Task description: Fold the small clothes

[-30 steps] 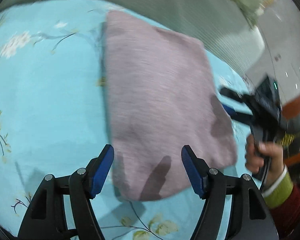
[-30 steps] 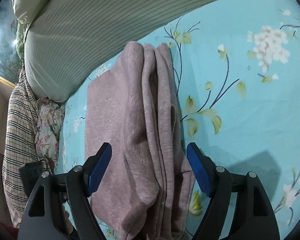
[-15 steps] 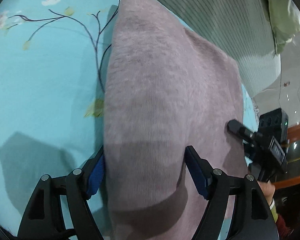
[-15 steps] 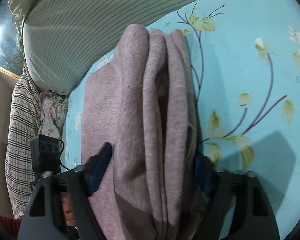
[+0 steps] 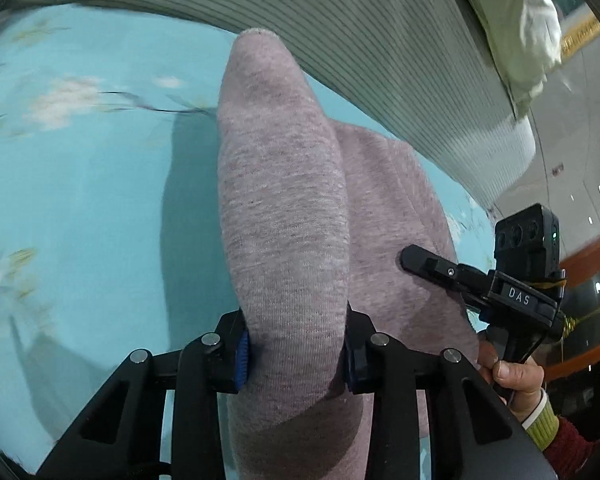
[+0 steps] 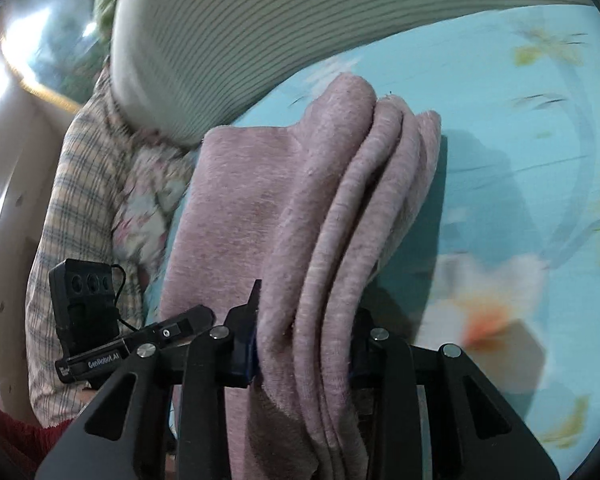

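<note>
**Desk:** Where does the garment sit against the left hand-held gripper (image 5: pixel 294 354)?

**Photographer:** The folded mauve-pink knit garment (image 5: pixel 284 208) runs straight out between its fingers, a rounded fold pinched between the blue ribbed pads (image 5: pixel 242 360). The jaws are closing, drawn well in, with the cloth squeezed between them. The garment lies across a turquoise bedsheet printed with pale blossoms and thin dark branches (image 5: pixel 92 200), on a bed.

**Desk:** Textures?

**Photographer:** Soft, fuzzy, fine-ribbed knit. Behind it, a grey-green striped quilt (image 5: pixel 380 60). At the frame's right edge, a hand (image 5: pixel 516 376) in a yellow-green ribbed cuff and dark red sleeve grips the other black tool.

**Desk:** And the right hand-held gripper (image 6: pixel 304 354)?

**Photographer:** Its own camera shows the same garment's stacked edges, several rounded layers side by side, bunched between its fingers. Those jaws are closing too, narrowed onto the layers, pads pressing both sides. Left of the garment sit a checked cloth (image 6: pixel 72 200) and a floral-print cloth (image 6: pixel 148 200); the sheet to the right is blurred.
</note>
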`<state>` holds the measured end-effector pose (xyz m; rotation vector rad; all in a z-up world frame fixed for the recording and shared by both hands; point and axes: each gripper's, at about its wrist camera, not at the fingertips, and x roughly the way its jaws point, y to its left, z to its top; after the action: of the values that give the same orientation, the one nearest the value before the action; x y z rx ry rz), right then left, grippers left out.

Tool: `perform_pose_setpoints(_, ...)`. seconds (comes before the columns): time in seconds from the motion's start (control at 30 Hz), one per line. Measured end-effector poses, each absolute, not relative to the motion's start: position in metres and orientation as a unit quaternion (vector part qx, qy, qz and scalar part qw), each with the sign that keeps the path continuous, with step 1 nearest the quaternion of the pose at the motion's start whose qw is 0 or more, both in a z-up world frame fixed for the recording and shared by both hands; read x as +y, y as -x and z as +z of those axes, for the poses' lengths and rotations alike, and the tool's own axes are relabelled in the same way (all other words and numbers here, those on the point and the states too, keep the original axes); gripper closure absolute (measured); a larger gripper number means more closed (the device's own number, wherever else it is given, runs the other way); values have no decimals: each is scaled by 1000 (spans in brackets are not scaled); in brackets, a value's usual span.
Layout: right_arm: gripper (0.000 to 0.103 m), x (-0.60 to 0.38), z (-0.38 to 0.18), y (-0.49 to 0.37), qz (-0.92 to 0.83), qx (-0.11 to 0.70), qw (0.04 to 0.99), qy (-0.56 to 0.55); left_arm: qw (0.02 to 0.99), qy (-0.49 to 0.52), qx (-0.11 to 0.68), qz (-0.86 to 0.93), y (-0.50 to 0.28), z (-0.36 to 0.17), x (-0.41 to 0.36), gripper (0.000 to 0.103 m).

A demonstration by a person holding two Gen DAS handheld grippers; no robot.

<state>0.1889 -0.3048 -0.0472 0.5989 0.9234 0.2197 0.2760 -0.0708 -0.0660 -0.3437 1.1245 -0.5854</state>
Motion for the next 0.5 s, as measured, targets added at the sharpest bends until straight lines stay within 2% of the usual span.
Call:
perform_pose_setpoints(0.3,69,-257,-90,-230,116,488,822,-271,810,158,526,-203,-254,-72,25,67)
perform_pose_setpoints(0.43,62,-263,-97,-225,96,496,823,-261,807,136,546,-176,-255,-94,22,56)
perform_pose_setpoints(0.47,52,-263,-96,-223,89,498,825,-253,807,138,546,-176,-255,-94,22,52)
perform_pose_setpoints(0.5,34,-265,-94,-222,74,502,826,-244,807,139,547,-174,-256,-95,20,50)
